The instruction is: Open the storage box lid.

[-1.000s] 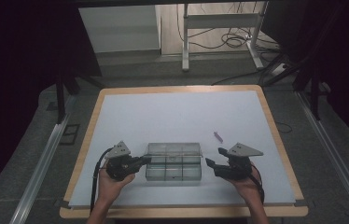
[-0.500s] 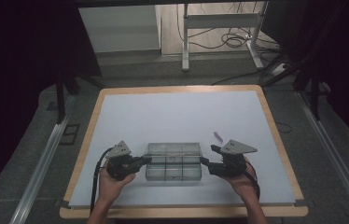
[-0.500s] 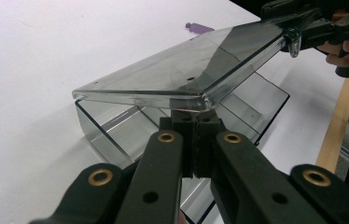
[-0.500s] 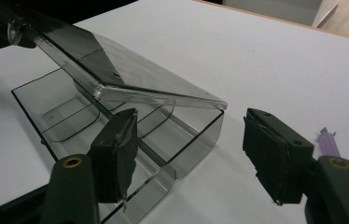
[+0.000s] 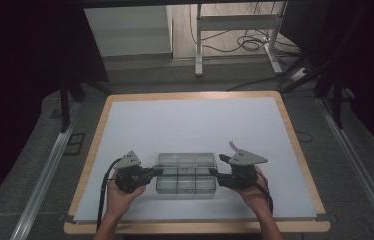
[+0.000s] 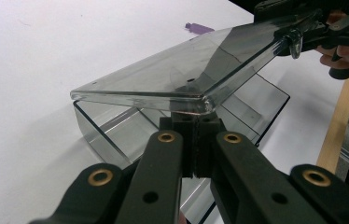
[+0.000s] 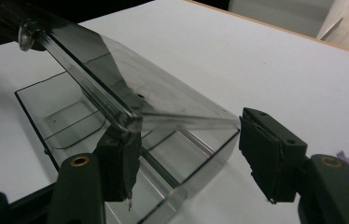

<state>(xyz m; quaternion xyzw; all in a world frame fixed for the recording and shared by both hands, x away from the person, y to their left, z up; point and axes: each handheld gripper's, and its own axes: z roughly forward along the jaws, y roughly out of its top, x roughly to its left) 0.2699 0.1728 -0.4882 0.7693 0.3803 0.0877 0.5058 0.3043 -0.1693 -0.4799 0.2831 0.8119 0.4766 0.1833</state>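
Squarely between hand-held grippers (image 5: 214, 172): box (image 5: 185, 172) (clear)

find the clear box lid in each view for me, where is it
High view: the lid sits low centre, between both grippers.
Left gripper view: upper centre, slanting up to the right above the shut jaws.
Right gripper view: from top left down to centre, over the open box.
Shared landmark: the purple scrap on the white table.
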